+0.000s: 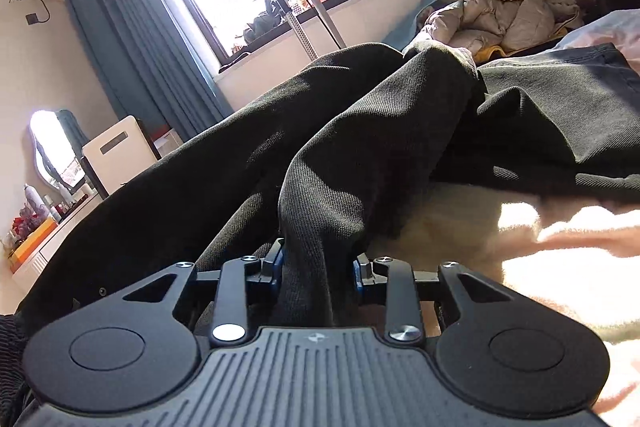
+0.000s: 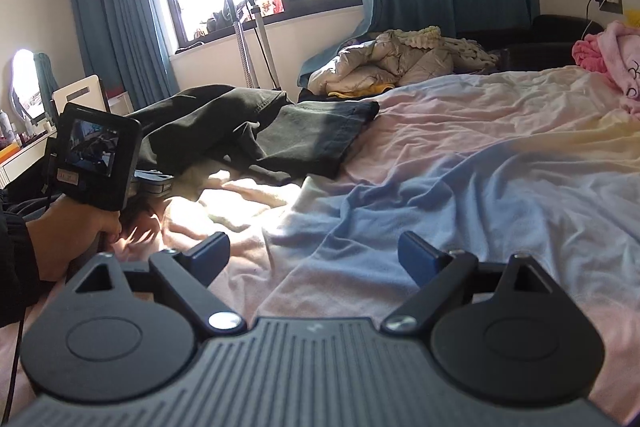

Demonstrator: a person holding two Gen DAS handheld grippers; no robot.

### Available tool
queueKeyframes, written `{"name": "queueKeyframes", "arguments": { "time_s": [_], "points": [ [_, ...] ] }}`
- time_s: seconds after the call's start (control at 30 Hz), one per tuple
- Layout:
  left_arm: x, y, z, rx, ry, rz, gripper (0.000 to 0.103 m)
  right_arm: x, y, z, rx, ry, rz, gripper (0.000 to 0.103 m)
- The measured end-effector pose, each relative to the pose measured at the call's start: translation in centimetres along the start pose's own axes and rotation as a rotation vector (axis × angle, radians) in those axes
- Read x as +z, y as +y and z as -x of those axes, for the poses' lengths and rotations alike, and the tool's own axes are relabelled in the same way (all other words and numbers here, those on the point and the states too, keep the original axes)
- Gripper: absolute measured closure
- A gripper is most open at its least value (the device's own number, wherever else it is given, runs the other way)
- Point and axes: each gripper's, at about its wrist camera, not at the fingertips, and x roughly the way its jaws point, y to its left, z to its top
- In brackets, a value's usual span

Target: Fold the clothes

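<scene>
Black trousers [image 1: 360,131] lie crumpled on the bed, one leg stretched flat toward the far side [image 2: 320,131]. My left gripper [image 1: 319,267] is shut on a raised fold of the black cloth, its blue pads [image 1: 276,263] pressing both sides. In the right wrist view a hand [image 2: 68,235] holds that gripper's handle at the left, and its back screen [image 2: 94,147] faces me. My right gripper [image 2: 314,259] stands open over the pink and blue bedsheet [image 2: 460,167], nothing between its fingers, well to the right of the trousers.
A beige padded jacket [image 2: 400,63] is heaped at the bed's far edge and a pink garment [image 2: 612,55] lies at the far right. A metal stand [image 2: 248,39] rises before the window with blue curtains [image 2: 116,11]. A dresser with bottles [image 1: 44,223] is at the left.
</scene>
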Motion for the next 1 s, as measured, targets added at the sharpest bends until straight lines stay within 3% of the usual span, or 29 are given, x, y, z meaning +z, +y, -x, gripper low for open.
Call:
{"name": "queueKeyframes", "arguments": {
  "time_s": [0.27,0.4,0.57,0.7,0.77,0.83,0.9,1.0],
  "points": [
    [-1.8,6.9,9.2,-0.192,-0.128,0.195,0.086,-0.3,0.7,0.0,0.017,0.000,0.020,0.011],
    [-5.1,9.3,14.1,-0.258,-0.089,0.268,0.086,0.0,1.0,0.8,0.017,-0.019,0.030,0.011],
    [-8.9,11.3,16.3,-0.278,-0.027,0.308,0.085,0.1,1.2,1.2,0.014,-0.017,0.033,0.011],
    [-8.4,11.0,16.5,-0.261,-0.051,0.283,0.073,0.0,1.4,1.4,0.020,-0.014,0.034,0.011],
    [-8.1,10.2,17.0,-0.245,-0.077,0.234,0.059,0.1,1.6,1.6,0.020,-0.020,0.043,0.011],
    [-7.9,9.0,17.7,-0.219,-0.137,0.175,0.032,0.2,1.4,1.7,0.020,-0.024,0.034,0.011],
    [-7.4,7.5,17.8,-0.208,-0.190,0.127,0.031,0.3,1.1,1.7,0.029,-0.025,0.007,0.011],
    [-6.0,5.0,16.6,-0.240,-0.188,0.092,0.031,0.3,0.9,1.5,0.034,-0.017,-0.007,0.011]
  ]
}}
